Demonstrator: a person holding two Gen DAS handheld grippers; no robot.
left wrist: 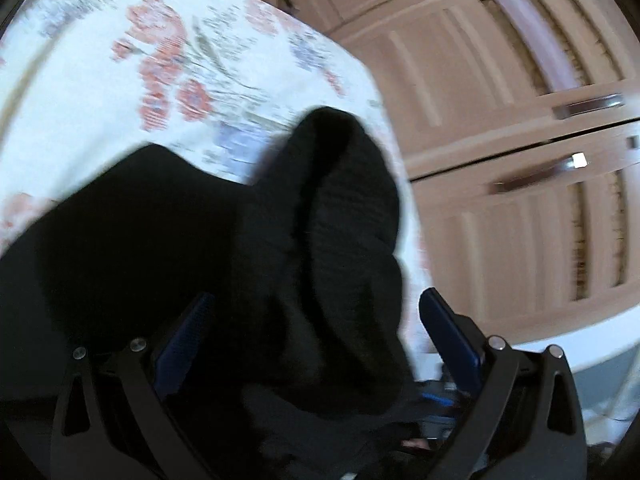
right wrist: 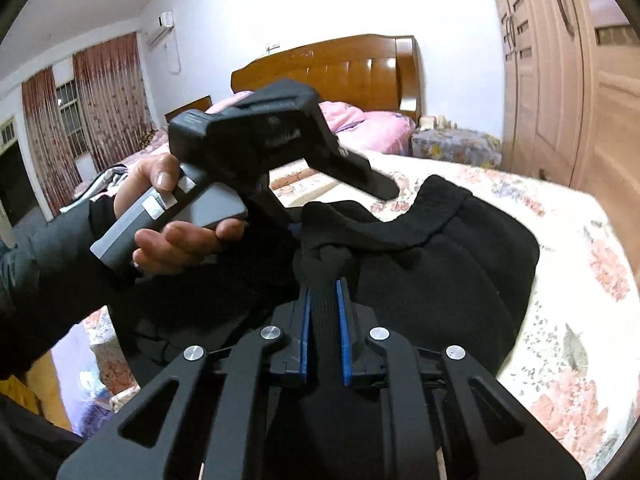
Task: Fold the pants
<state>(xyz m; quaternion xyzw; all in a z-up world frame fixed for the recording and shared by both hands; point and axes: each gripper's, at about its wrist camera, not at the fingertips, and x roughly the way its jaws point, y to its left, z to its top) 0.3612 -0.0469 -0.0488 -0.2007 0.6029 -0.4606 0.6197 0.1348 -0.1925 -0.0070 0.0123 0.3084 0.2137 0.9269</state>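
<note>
The black pants [right wrist: 448, 248] lie bunched on a floral bedspread [right wrist: 572, 280]. My right gripper [right wrist: 323, 292] is shut on a fold of the black fabric, which sits pinched between its blue pads. My left gripper [left wrist: 316, 308] is open, its blue pads wide apart with a raised hump of the pants [left wrist: 328, 208] between them. In the right wrist view the left gripper's body [right wrist: 264, 136] is held in a hand just left of and above the pinched fold; its fingertips are hidden behind the fabric.
A wooden wardrobe [left wrist: 512, 128] stands close beside the bed, also in the right wrist view [right wrist: 560, 80]. A wooden headboard [right wrist: 332, 68] and pink bedding [right wrist: 360, 120] lie farther back. Curtained windows [right wrist: 80, 120] are at the far left.
</note>
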